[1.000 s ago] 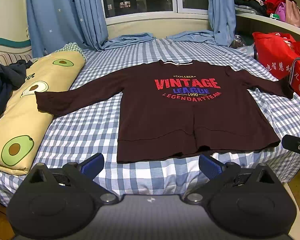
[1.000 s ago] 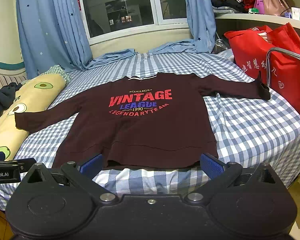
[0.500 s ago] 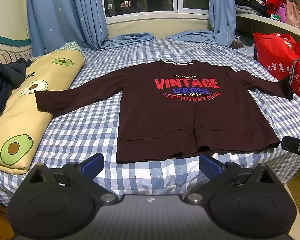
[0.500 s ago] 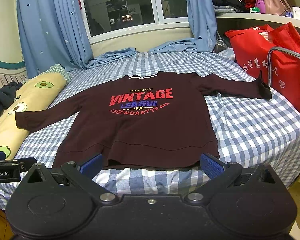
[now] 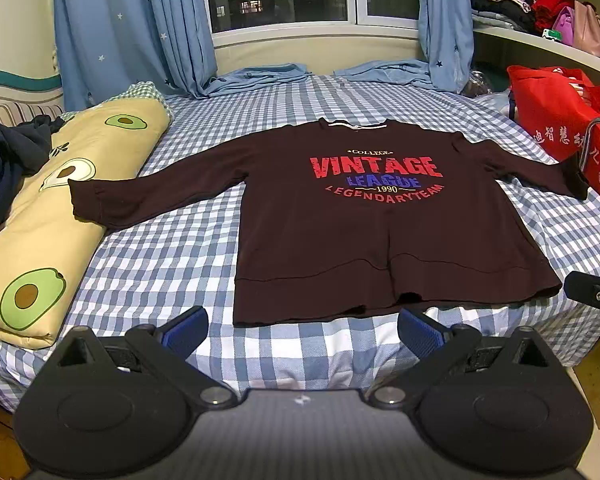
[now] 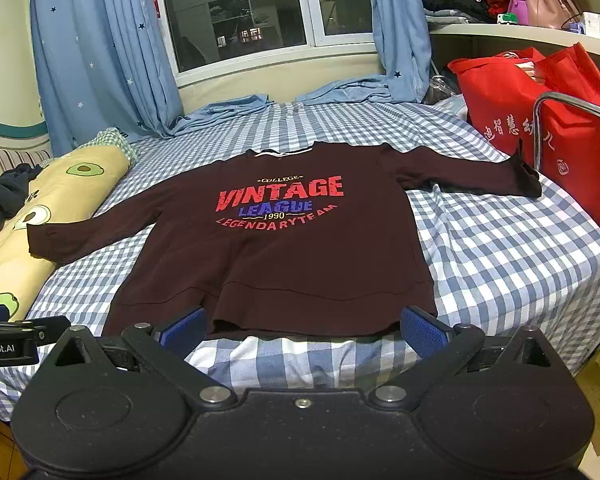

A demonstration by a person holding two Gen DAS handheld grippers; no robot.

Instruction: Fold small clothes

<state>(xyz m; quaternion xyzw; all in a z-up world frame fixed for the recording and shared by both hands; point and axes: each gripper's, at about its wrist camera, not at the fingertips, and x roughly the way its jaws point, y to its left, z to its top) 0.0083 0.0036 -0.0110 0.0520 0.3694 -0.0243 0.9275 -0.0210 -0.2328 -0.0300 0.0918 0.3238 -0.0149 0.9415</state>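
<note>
Two tools sit low in our views, each spread wide with nothing between its blue pads: the left tool (image 5: 302,330) hangs just short of the near edge of the bed (image 5: 172,256), and the right tool (image 6: 302,330) has its pads at the hem of the sweatshirt (image 6: 284,248). We see the dark maroon sweatshirt (image 5: 356,236) lying flat and face up on the blue-and-white checked sheet, both sleeves stretched out sideways, its "VINTAGE LEAGUE" print readable. From the left wrist we get more of the avocado-print quilt roll (image 5: 48,216), with the sweatshirt's cuff resting against it, and the dark garment (image 5: 4,168) heaped beyond it; a tip of the right tool pokes in at the right margin. From the right wrist we see more of the red shopping bags (image 6: 540,112), a chrome rail (image 6: 572,108) in front of them, and the left tool's body, lettered "Robot.AI", at the left margin.
</note>
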